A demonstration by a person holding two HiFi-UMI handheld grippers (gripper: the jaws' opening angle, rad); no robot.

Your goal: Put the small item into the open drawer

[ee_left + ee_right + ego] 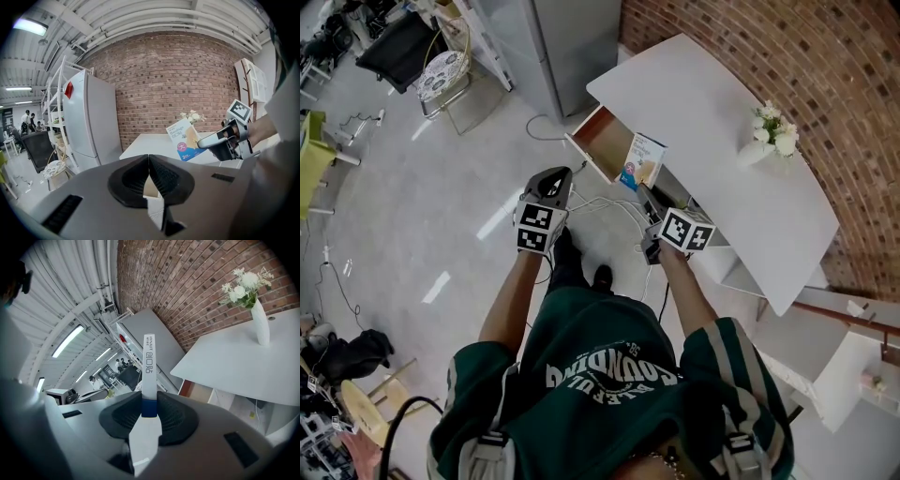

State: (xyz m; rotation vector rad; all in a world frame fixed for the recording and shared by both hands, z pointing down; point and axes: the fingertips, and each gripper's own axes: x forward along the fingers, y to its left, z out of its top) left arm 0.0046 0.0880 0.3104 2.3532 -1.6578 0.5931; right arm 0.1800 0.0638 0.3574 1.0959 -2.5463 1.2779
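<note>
A flat bandage box (643,160), white with a blue corner, is held upright just in front of the open wooden drawer (604,141) of the white table (712,141). My right gripper (652,199) is shut on the box's lower edge. In the right gripper view the box (149,371) shows edge-on between the pads of that gripper (149,411), with the drawer (199,391) beyond it. My left gripper (555,178) hovers left of the drawer, shut and empty (149,168). From the left gripper view I see the box (186,139) and the right gripper (224,140) holding it.
A white vase of flowers (772,131) stands on the tabletop near the brick wall. A grey fridge (572,37) stands left of the table. Cables (614,208) lie on the floor below the drawer. Chairs and shelving stand at the far left.
</note>
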